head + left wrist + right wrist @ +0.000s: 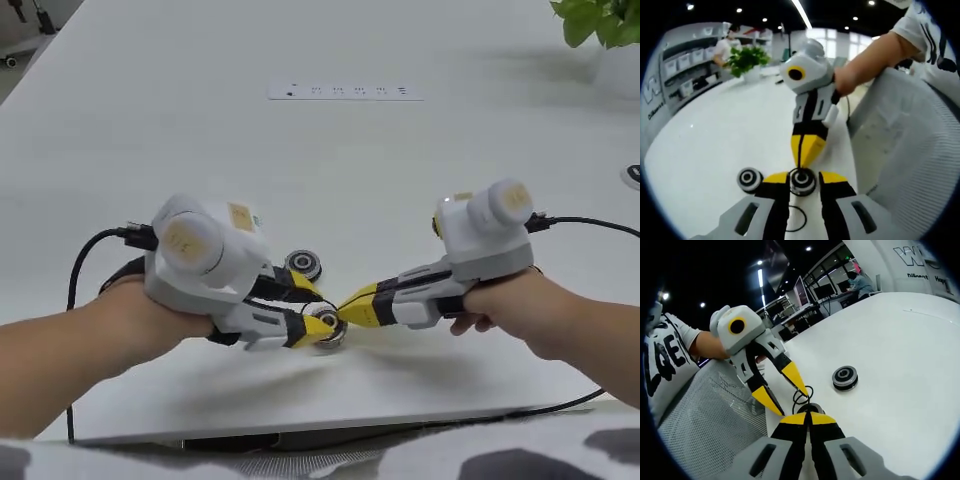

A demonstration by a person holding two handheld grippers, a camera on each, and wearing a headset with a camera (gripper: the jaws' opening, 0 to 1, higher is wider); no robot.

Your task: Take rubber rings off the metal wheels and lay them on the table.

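A metal wheel [330,322] [803,182] [815,408] sits between the yellow fingertips of my left gripper [318,312] [804,179], which is shut on it just above the table. My right gripper [345,312] [808,416] [802,162] comes in from the opposite side. Its tips are pinched together at the wheel's rim, apparently on the black rubber ring. A second wheel [303,263] [750,178] [845,377] with its ring on lies flat a little beyond. One loose rubber ring [804,217] [807,389] rests on the table under the left gripper [794,401].
The white table [300,170] stretches far ahead, with a power strip [345,91] at the back and a potted plant [600,20] [747,57] at the far right corner. The table's front edge runs close below both grippers. Cables trail from each gripper.
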